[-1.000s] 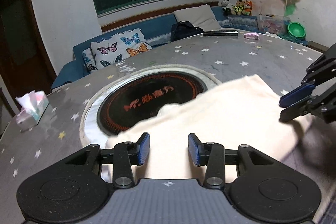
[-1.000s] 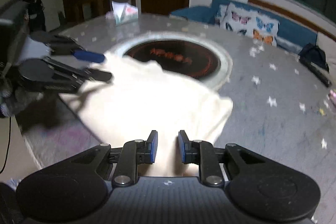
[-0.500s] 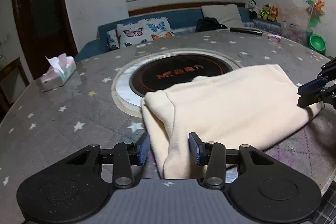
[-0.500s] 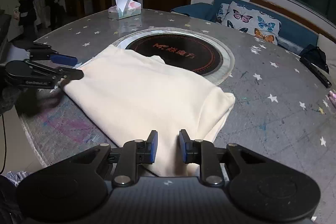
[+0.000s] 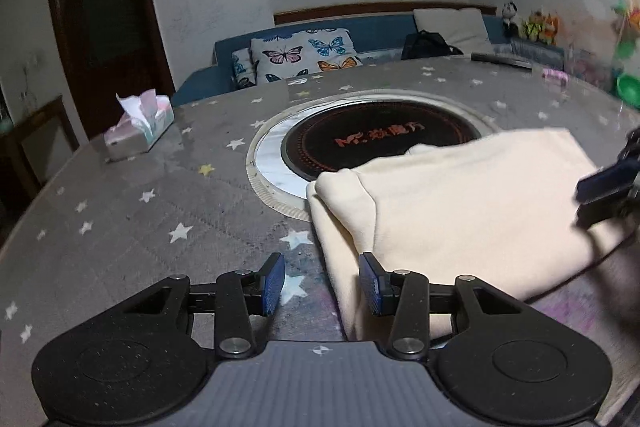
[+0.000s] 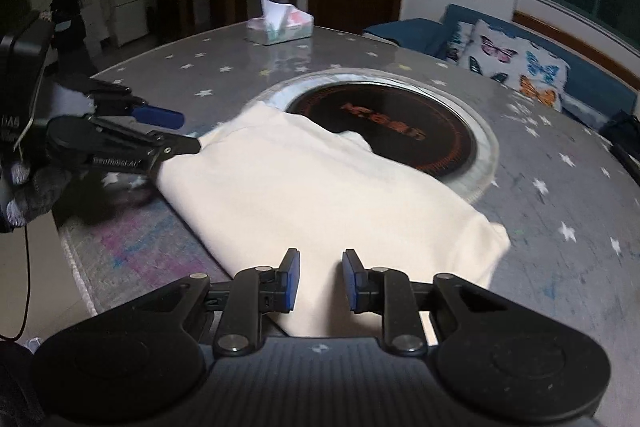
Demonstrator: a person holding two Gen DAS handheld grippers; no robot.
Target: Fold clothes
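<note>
Cream garment point(image 5: 460, 203) folded flat on table point(image 5: 140, 195), near edge, far corner over black burner disc point(image 5: 384, 143). Long axis runs between 2 grippers. Left gripper point(image 5: 322, 281) at one short end, jaws moderately apart, empty. Right gripper point(image 6: 318, 277) at other end, jaws narrow, cloth between, no squeeze.

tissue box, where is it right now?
The tissue box sits on the table, at the left in the left wrist view, beyond the black disc from the cream garment.
</note>
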